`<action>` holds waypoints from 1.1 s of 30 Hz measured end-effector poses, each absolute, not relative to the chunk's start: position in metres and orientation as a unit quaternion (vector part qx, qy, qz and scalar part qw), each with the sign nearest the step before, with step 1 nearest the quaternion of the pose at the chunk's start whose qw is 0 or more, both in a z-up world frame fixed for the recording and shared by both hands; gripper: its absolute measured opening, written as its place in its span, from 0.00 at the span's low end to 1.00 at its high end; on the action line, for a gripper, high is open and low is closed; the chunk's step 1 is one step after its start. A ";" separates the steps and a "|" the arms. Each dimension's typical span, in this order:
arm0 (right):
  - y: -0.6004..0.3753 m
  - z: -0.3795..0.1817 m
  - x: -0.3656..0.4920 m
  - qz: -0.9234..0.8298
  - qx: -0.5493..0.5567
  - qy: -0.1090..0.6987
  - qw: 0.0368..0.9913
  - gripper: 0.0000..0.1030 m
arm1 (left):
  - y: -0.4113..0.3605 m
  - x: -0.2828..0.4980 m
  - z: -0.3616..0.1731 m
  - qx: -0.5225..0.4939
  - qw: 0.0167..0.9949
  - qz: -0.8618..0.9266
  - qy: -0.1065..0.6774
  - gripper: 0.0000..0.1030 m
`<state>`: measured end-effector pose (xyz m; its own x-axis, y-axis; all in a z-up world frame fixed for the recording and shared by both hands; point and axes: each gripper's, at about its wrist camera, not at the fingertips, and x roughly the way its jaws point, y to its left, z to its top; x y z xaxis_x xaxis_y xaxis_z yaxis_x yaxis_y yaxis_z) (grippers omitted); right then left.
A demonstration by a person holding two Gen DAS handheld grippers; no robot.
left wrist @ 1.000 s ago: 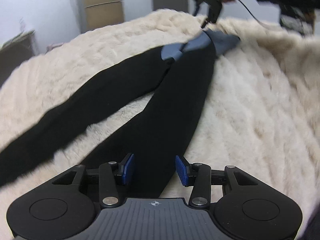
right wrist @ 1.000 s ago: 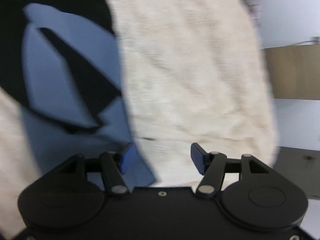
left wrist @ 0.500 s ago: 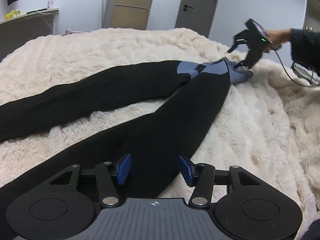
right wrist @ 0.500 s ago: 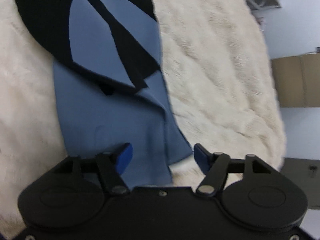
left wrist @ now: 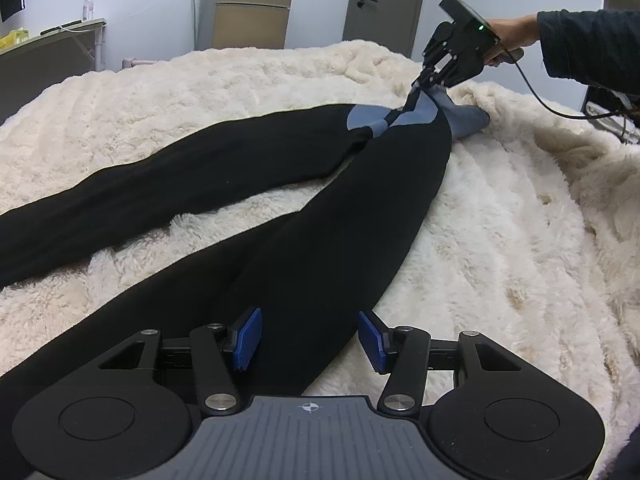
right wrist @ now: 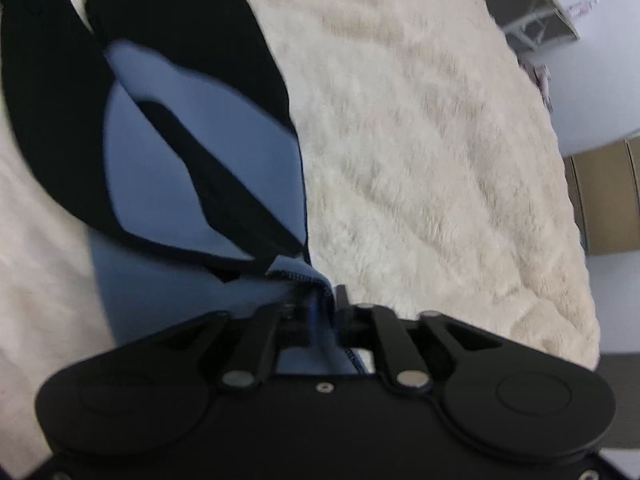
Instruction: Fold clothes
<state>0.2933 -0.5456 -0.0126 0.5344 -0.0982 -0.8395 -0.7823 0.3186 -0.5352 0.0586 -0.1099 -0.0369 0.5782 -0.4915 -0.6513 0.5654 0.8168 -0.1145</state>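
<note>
right gripper (right wrist: pixel 325 312) had just closed, pinching the leggings (left wrist: pixel 320 216) waistband (right wrist: pixel 316 280); left gripper (left wrist: pixel 310 338) was spread over a leg, should've clamped before lifting together

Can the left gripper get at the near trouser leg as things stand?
Probably yes. The left gripper stands open right over the near trouser leg, which lies flat on the blanket with nothing between; the right gripper is far off, clamped on the waistband.

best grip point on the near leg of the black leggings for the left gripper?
Take the cuff end of the near leg, which lies flat between the open left gripper pads. Come from above, angled down along the leg, pinching across its right edge where the black fabric meets the fluffy blanket. The right gripper is already shut on the blue waistband.
</note>
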 end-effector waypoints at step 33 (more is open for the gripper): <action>-0.254 -0.073 0.009 0.321 -0.516 0.086 0.789 1.00 | 0.029 -0.024 0.066 -0.132 0.970 -0.158 0.126 0.62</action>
